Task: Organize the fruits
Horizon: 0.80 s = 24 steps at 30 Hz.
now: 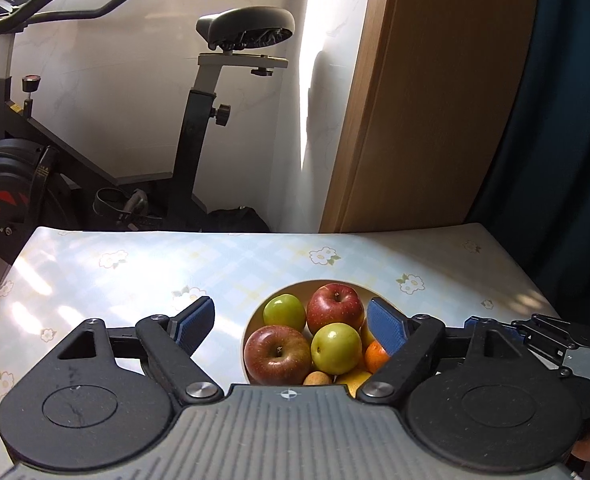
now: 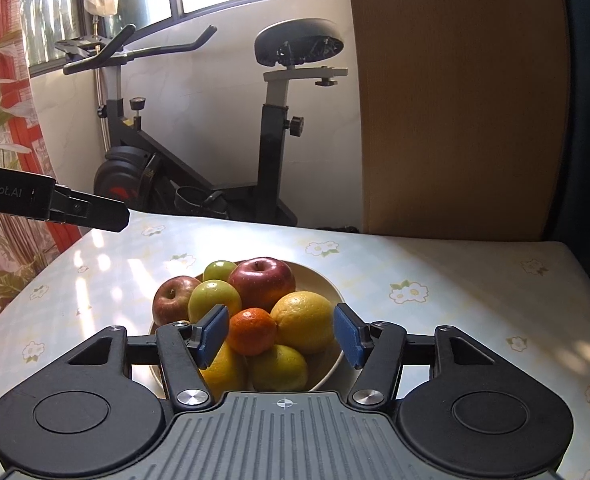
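Note:
A cream bowl (image 2: 327, 284) full of fruit stands on the flowered tablecloth. It holds two red apples (image 2: 261, 282), two green apples (image 2: 214, 300), a small orange (image 2: 253, 330) and yellow citrus (image 2: 305, 320). My right gripper (image 2: 282, 334) hangs open above the bowl's near side, nothing between its blue pads. In the left wrist view the same bowl (image 1: 255, 312) lies below my left gripper (image 1: 291, 326), which stands wide open and empty over a red apple (image 1: 277, 354) and a green apple (image 1: 336, 347). The left gripper's finger (image 2: 91, 210) shows at the left of the right wrist view.
The table (image 2: 455, 280) carries a pale checked cloth with white flowers. An exercise bike (image 2: 271, 128) stands behind its far edge against a white wall. A wooden panel (image 2: 455, 100) rises at the back right, with a dark curtain (image 1: 567, 120) beside it.

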Tool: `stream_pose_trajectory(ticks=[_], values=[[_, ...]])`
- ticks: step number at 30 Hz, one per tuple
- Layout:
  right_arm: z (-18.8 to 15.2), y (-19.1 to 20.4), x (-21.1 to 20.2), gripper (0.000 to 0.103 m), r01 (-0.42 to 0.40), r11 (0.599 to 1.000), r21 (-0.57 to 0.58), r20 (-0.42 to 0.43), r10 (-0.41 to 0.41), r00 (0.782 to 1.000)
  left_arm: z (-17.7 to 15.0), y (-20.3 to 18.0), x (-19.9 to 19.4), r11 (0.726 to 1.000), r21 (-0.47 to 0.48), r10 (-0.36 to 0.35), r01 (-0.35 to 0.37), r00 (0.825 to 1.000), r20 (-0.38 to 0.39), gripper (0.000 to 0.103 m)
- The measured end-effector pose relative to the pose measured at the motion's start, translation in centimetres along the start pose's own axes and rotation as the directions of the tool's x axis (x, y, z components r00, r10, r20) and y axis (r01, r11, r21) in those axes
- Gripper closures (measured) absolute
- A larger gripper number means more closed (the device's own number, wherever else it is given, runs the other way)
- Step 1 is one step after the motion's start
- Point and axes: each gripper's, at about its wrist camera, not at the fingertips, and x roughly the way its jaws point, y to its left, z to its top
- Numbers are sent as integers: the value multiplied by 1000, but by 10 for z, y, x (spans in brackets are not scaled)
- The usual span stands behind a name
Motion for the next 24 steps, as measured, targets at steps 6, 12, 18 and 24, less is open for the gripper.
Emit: stream_pose_trajectory(ticks=[6,12,18,24], values=[[12,5,-25,7,4,1000,5,54,-5,999,-5,3,-18,1000,-25,11,-10,1000,21,15],[24,16,-53,0,26,1000,-1,86,-26,996,-12,2,-43,999,-40,39,-37,998,53,14],[34,25,-87,0,40,999,21,110,-42,993,-17,2,-78,997,-71,42,-35,994,99,14],[40,31,-117,0,44,998,33,141,-49,989,-18,-8,-109,997,-36,75,-71,986,148,14]])
